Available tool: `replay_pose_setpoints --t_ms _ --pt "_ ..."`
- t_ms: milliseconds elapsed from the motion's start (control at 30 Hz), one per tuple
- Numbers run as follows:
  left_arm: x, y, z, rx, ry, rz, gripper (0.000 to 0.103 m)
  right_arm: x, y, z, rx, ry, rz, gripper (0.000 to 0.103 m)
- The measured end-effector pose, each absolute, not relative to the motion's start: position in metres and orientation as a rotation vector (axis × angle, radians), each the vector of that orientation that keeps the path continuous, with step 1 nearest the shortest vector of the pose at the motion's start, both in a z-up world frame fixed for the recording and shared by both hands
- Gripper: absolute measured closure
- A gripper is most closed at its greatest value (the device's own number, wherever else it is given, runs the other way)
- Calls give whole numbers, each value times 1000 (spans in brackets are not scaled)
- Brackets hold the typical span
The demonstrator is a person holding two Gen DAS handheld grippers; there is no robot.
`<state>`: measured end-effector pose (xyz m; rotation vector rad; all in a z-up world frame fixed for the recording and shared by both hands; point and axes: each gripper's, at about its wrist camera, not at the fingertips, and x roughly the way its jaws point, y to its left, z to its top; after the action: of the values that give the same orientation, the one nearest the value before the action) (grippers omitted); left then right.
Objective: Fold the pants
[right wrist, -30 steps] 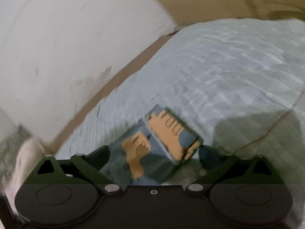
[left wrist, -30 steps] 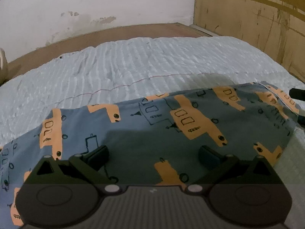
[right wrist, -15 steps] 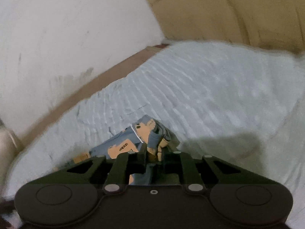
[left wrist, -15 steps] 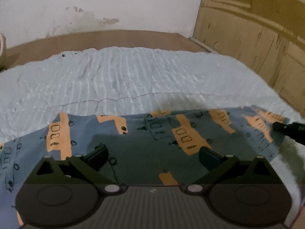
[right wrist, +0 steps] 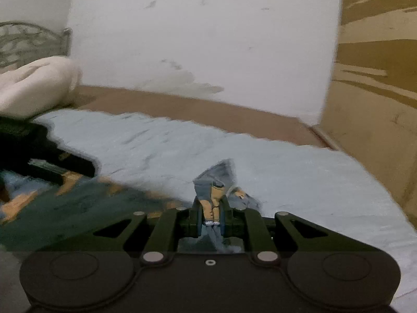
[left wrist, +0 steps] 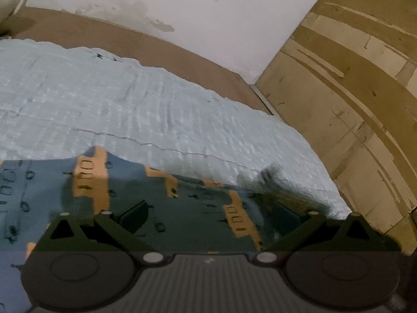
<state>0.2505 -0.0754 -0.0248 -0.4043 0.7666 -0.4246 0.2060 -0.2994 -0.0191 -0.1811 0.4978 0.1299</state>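
In the left wrist view, the pants [left wrist: 109, 198], blue-grey with orange prints, lie spread on the pale blue bedspread [left wrist: 146, 109] and fill the lower left. The left gripper [left wrist: 208, 215] hangs just above the cloth with its fingers [left wrist: 134, 215] set wide apart and nothing between them. Beyond the bedspread runs a brown bed edge [left wrist: 156, 49] below a white wall [left wrist: 208, 7], and a wooden panel [left wrist: 351, 99] rises on the right.

In the right wrist view, a cream pillow [right wrist: 34, 86] sits at far left by a metal bedframe [right wrist: 28, 41]. Below it a dark shape [right wrist: 39, 151], blurred, reaches in over the pants [right wrist: 65, 203], which stretch in shadow across the lower left of the bedspread [right wrist: 299, 182]. At centre the right gripper [right wrist: 211, 220] has its fingers [right wrist: 194, 220] pressed close on a bunched fold of the pants, whose tip sticks up above the pinch. The wall [right wrist: 203, 39] and panel [right wrist: 378, 91] stand behind.
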Motion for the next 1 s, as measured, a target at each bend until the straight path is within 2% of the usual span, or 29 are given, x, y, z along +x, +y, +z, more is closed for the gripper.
replay_pose_setpoints --t_ms 200,400,767,867,967,1000 --pt "248 -70 -39 -416 807 -424 1 194 -264 -62 -220 558 151 91" --pt "259 -96 -45 -435 835 -503 1 191 -264 -73 -190 557 112 88" --pt "284 -156 -59 -517 957 -532 4 183 -314 -69 145 506 121 87" --pt "287 -165 -67 -566 1002 -513 13 180 -313 -70 131 503 124 87" --pt "288 -171 -72 -591 1030 -510 30 178 -310 -69 120 498 124 87" --pt "290 -173 -73 -603 1036 -507 41 177 -310 -69 117 495 125 87"
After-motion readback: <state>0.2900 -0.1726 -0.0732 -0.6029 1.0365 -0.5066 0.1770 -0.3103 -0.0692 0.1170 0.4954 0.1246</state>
